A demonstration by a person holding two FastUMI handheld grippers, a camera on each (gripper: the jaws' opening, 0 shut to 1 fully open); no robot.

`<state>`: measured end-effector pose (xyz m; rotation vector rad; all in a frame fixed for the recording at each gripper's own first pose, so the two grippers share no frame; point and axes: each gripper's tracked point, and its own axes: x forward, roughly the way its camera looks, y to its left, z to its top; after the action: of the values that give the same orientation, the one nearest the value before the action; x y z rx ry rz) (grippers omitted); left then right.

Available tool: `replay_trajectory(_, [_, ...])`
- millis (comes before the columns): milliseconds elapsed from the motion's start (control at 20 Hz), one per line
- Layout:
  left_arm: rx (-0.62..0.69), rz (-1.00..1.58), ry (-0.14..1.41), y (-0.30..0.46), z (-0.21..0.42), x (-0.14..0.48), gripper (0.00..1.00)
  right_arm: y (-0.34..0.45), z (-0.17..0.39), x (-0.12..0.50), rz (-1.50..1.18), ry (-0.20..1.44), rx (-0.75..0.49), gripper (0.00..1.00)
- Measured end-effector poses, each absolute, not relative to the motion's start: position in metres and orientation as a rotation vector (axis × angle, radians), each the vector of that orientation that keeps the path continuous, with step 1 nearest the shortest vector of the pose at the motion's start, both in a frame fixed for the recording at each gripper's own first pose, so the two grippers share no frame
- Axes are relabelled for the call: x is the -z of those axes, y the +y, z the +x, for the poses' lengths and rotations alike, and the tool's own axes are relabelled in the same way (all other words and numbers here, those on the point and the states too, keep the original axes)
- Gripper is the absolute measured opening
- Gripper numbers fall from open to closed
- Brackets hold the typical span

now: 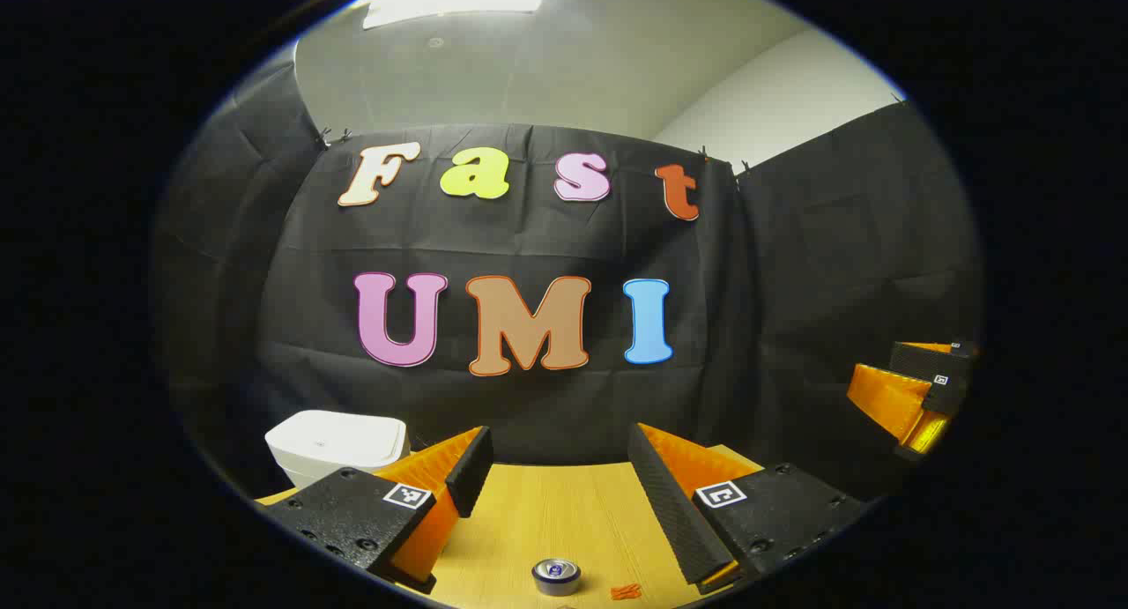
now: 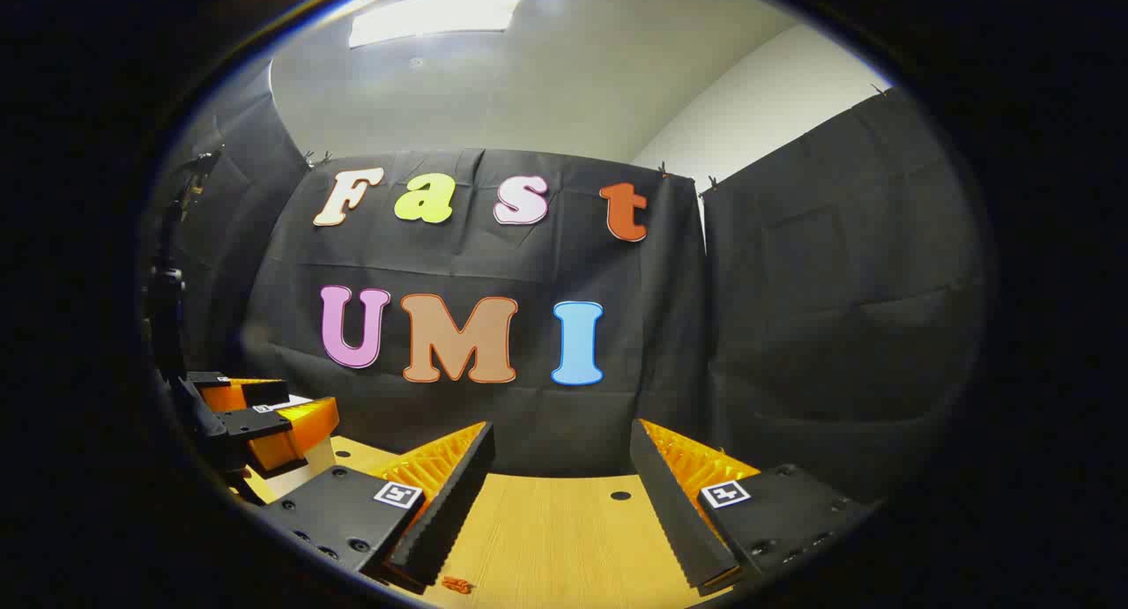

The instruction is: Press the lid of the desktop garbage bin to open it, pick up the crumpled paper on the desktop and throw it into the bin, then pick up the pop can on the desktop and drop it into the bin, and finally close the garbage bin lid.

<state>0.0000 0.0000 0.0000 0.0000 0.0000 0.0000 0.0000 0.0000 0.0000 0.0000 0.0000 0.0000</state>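
While fingers [image 1: 467, 472] spread wide, left gripper [image 1: 555, 490] empty

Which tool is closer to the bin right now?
The left tool. In the left gripper view the closed white garbage bin sits just beyond its left finger; in the right gripper view that tool is over by the bin, away from the right tool.

Square black-and-white tags are being carried on the black, bumpy blocks of the left gripper [image 1: 557, 486] and right gripper [image 2: 557, 490]. Round screw holes are being shown along the blocks' edges.
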Motion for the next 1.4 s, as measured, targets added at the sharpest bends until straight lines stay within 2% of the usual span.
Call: replay_trajectory(1400, [-0.046, 0.0, -0.022, 0.002, 0.007, -0.004, 0.92, -0.012, 0.021, 0.007, 0.047, 0.0, -0.017, 0.98])
